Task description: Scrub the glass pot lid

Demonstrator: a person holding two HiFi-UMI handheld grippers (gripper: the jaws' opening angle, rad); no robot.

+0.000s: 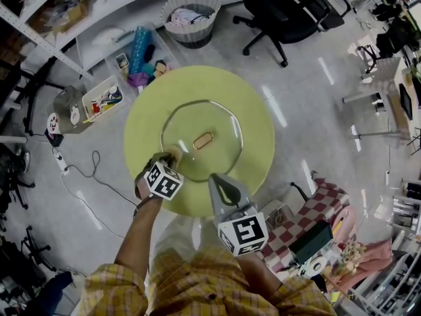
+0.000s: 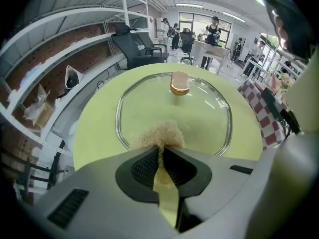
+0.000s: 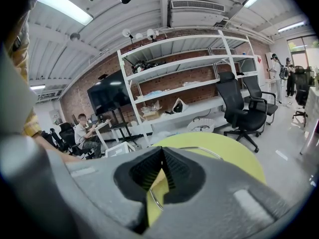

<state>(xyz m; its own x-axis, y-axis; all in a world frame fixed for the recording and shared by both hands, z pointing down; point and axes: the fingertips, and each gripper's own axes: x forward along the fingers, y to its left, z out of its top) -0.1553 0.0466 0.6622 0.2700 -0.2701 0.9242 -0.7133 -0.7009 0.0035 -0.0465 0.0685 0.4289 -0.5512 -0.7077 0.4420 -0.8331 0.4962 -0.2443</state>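
Observation:
The glass pot lid point(image 1: 200, 137) lies flat in the middle of a round yellow-green table point(image 1: 256, 110), its brown knob point(image 1: 202, 139) pointing up. My left gripper point(image 1: 169, 158) is shut on a tan fibrous scrubber point(image 2: 162, 133), which rests on the lid point(image 2: 174, 113) just inside its near-left rim. The knob point(image 2: 179, 82) stands beyond the scrubber. My right gripper point(image 1: 216, 178) hovers at the lid's near edge, shut with nothing in it. In the right gripper view the right gripper point(image 3: 162, 149) tips meet, and a stretch of lid rim point(image 3: 202, 151) shows past them.
A white laundry basket point(image 1: 191, 17) and black office chairs point(image 1: 283, 8) stand beyond the table. Clear bins point(image 1: 105, 97) and a cable point(image 1: 92, 176) lie on the floor to the left. A red checkered seat point(image 1: 322, 203) is at the right. People sit and stand in the distance.

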